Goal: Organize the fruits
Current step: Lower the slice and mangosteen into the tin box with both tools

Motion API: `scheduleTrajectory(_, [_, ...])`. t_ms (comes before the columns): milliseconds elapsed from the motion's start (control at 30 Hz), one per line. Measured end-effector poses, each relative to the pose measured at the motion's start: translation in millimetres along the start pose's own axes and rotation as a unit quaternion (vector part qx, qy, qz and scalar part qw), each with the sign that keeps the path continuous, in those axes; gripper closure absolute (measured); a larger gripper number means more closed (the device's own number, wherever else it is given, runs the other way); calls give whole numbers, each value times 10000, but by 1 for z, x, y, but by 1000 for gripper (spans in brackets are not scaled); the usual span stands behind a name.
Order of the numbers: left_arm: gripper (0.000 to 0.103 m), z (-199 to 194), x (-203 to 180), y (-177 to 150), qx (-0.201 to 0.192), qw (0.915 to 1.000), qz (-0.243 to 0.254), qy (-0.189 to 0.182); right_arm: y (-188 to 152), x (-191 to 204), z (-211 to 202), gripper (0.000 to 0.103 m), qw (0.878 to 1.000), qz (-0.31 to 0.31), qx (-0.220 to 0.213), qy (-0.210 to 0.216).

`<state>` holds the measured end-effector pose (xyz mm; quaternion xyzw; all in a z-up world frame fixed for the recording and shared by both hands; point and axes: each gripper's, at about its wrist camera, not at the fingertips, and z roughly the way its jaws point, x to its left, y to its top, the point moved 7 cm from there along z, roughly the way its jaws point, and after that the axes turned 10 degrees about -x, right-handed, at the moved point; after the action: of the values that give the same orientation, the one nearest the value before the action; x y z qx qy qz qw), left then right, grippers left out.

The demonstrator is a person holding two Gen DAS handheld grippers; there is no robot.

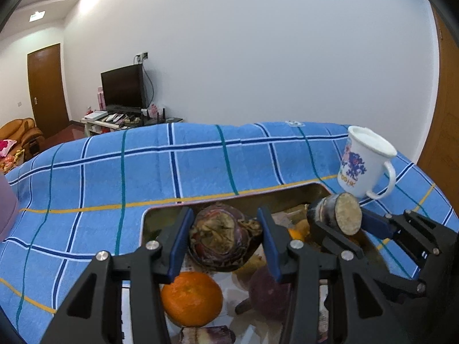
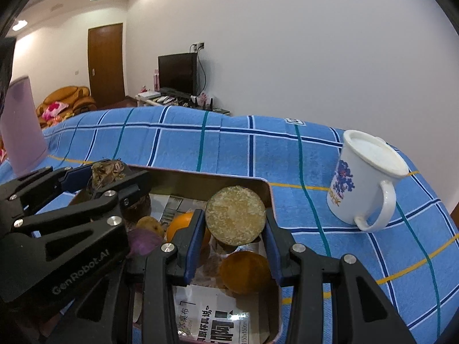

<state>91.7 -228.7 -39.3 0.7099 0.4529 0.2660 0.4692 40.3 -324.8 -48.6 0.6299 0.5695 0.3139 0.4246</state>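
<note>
Blue pads of the left tongs [image 1: 225, 238] clench a dark purple bulb [image 1: 225, 240], and the right tongs [image 2: 234, 229] grip a cut cane piece [image 2: 235, 219] — both held above the metal tray [image 2: 268, 189] on the checked desk [image 2: 229, 149], probably to lift them clear of the oranges [image 1: 191, 298] for sorting.

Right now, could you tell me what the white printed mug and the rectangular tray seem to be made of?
The white printed mug looks like glazed ceramic or enamel: smooth, glossy, with a thick looped handle. The rectangular tray seems thin metal, likely tin: brassy reflective walls and a rolled rim.
</note>
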Motion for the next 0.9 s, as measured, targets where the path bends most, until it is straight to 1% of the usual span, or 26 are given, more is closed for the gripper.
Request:
scheduleTrajectory(333, [55, 8, 4, -8, 287, 9994, -4, 184, -4, 4, 14, 61, 9994, -73, 329, 47])
scheduleTrajectory(433, [55, 9, 6, -9, 351, 9991, -54, 213, -4, 5, 14, 61, 9994, -106, 327, 36])
scheduleTrajectory(633, [55, 5, 5, -6, 221, 9988, 179, 403, -4, 6, 14, 61, 9994, -155, 311, 16])
scheduleTrajectory(767, [55, 9, 9, -11, 369, 9988, -8, 321, -5, 7, 14, 61, 9993, -191, 327, -68])
scheduleTrajectory(833, [55, 9, 12, -11, 384, 9985, -23, 384, -5, 8, 13, 61, 9993, -217, 312, -53])
scheduleTrajectory(900, [55, 8, 15, -11, 353, 9981, 61, 494, -5, 9, 12, 61, 9993, -221, 294, -24])
